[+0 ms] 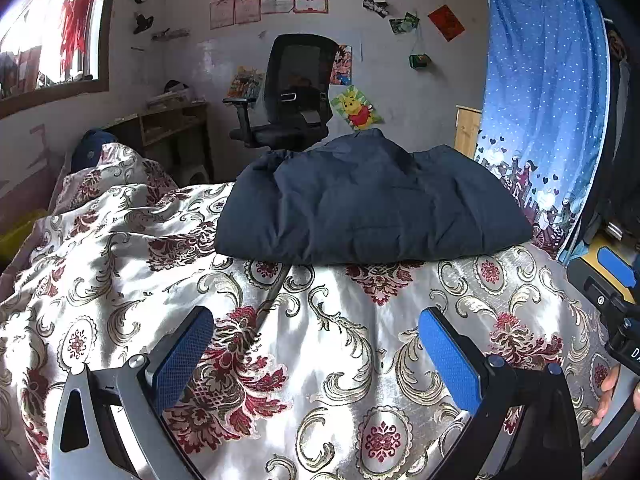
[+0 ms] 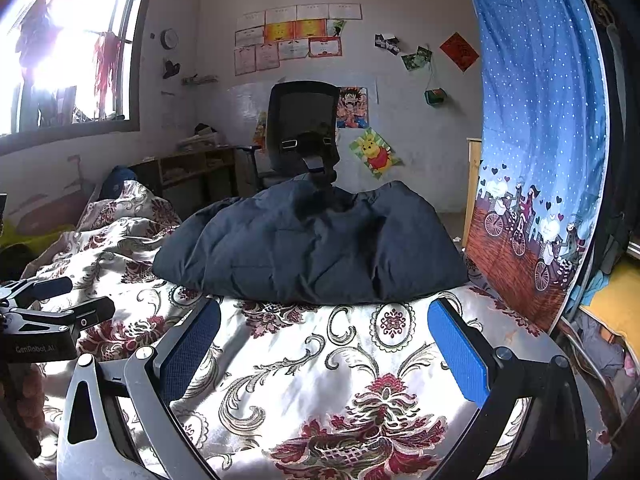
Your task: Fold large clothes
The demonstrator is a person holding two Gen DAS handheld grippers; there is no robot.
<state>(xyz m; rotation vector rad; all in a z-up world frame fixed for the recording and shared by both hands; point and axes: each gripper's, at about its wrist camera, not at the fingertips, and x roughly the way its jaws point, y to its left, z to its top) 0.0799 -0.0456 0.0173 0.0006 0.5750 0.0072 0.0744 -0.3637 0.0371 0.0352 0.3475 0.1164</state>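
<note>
Your left gripper (image 1: 316,352) hangs wide open over the quilt (image 1: 344,344), gripping nothing. Right gripper (image 2: 324,344): likewise spread wide, empty. The jacket (image 1: 372,204) lies folded in a puffy heap on the quilt, ahead of both tools, apart from the fingertips. Chair (image 1: 298,92) behind it.

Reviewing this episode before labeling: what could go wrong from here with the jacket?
1. The puffy jacket sits bundled; thick padding may spring open.
2. Both grippers, left and right, are open and short of it, so nothing holds it.
3. It lies on a rumpled, glossy bedspread, so it might slide.
</note>
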